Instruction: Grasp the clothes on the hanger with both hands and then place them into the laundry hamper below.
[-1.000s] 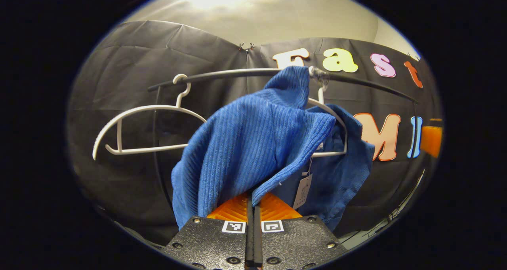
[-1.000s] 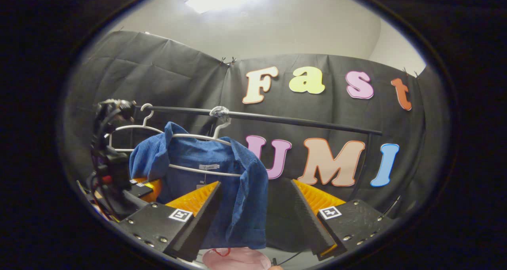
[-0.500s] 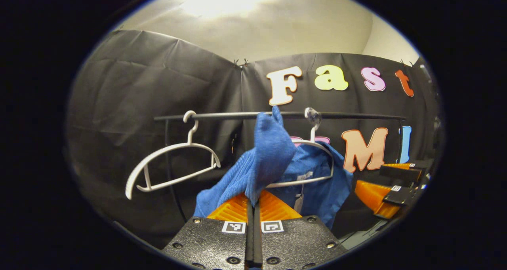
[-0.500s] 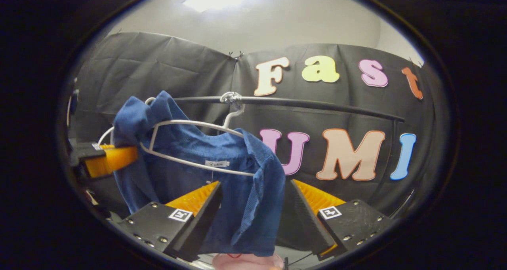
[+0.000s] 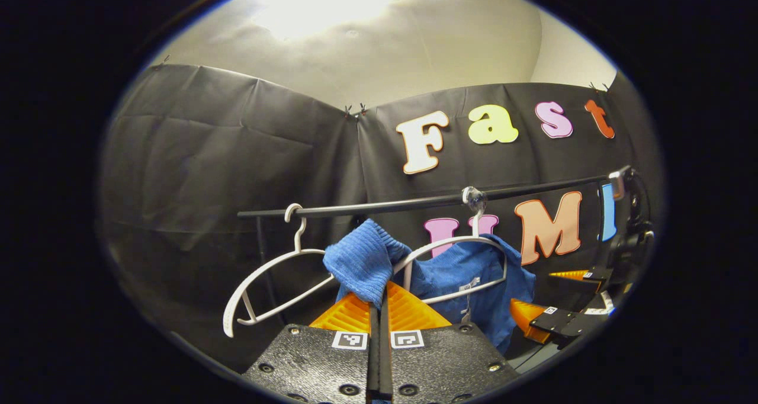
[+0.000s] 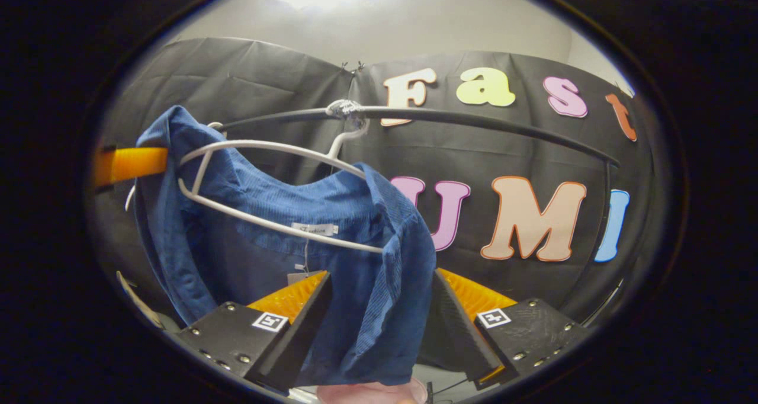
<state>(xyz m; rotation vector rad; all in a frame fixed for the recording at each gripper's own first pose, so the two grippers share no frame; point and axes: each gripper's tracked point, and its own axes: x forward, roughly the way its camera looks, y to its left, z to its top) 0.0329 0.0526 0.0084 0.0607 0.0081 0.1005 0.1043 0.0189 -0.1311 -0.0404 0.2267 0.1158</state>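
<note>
A blue ribbed shirt (image 6: 331, 214) hangs on a white hanger (image 6: 278, 221) from the black rail (image 6: 474, 121). My left gripper (image 5: 379, 309) is shut on the shirt's shoulder fabric (image 5: 362, 262), which is pulled off the hanger's (image 5: 456, 245) end. In the right gripper view its fingers (image 6: 130, 162) hold that corner at the far left. My right gripper (image 6: 382, 309) is open, and the shirt's other shoulder and sleeve hang between its fingers. The left gripper view shows the right gripper's fingers (image 5: 524, 324) beside the shirt's right edge.
A bare white hanger (image 5: 269, 282) hangs on the rail (image 5: 385, 205) left of the shirt. A paper tag dangles inside the shirt. A pink object (image 6: 367, 393) peeks in below the shirt's hem. The rail's upright post (image 6: 605, 208) stands at the right.
My left gripper has drawn back and down from the rail, pulling the shirt's shoulder off the hanger. My right gripper has come closer, so the other shoulder now lies between its fingers.
</note>
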